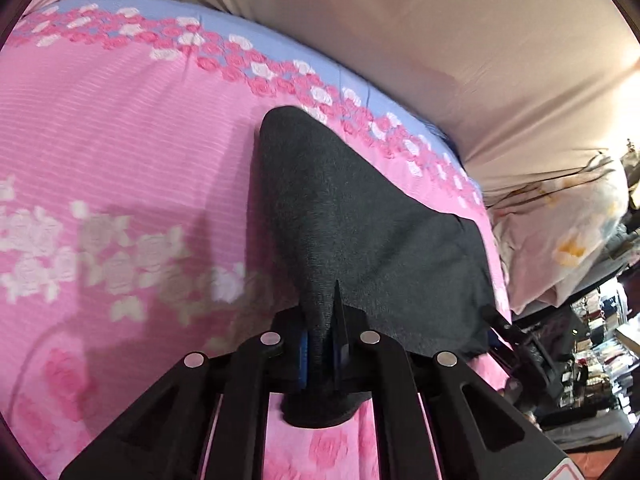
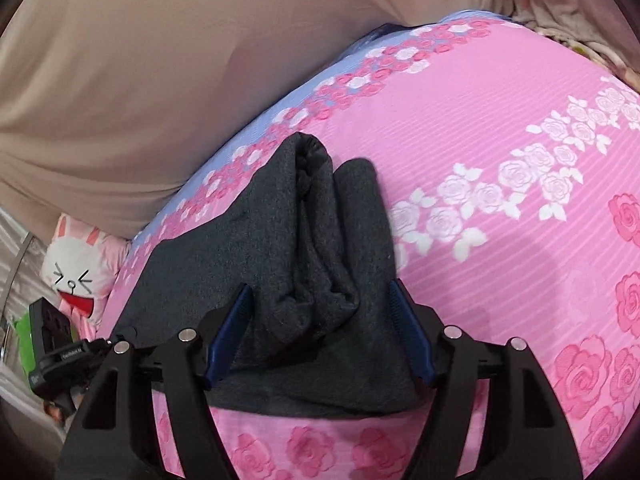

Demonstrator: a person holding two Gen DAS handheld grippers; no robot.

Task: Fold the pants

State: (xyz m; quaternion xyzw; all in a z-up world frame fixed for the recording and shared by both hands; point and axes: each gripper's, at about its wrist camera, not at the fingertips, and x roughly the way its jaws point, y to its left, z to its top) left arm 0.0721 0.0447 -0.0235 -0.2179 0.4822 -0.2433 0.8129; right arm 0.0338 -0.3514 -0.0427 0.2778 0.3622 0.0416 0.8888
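1. Pink rose-print bedding (image 1: 120, 128) covers the bed I am working over, with a blue band of small roses (image 2: 276, 120) along its far edge and a beige quilt (image 1: 440, 40) heaped beyond it.
2. Dark grey pants (image 1: 340, 208) lie on that bedding near the blue band, partly gathered into folds, with one edge raised off the sheet towards my tools.
3. My left gripper (image 1: 322, 344) is pressed together on a bunched corner of the pants; the cloth rises from between its blue pads in a ridge and drapes away to the right.
4. My right gripper (image 2: 320, 340) stands spread, its blue pads (image 2: 230, 336) well apart on either side of a thick roll of the pants (image 2: 316, 216). The left pad seems to brush the cloth; the right pad looks just clear of it, so nothing is pinched.
5. Seen from the right wrist, part of my left tool's black body (image 2: 60, 356) shows at the bed's edge, beside a cushion printed with a white cartoon rabbit (image 2: 76, 276).
6. Seen from the left wrist, a pale floral pillow (image 1: 560, 240) lies past the pants at the right, with cluttered shelves (image 1: 592, 340) behind it.
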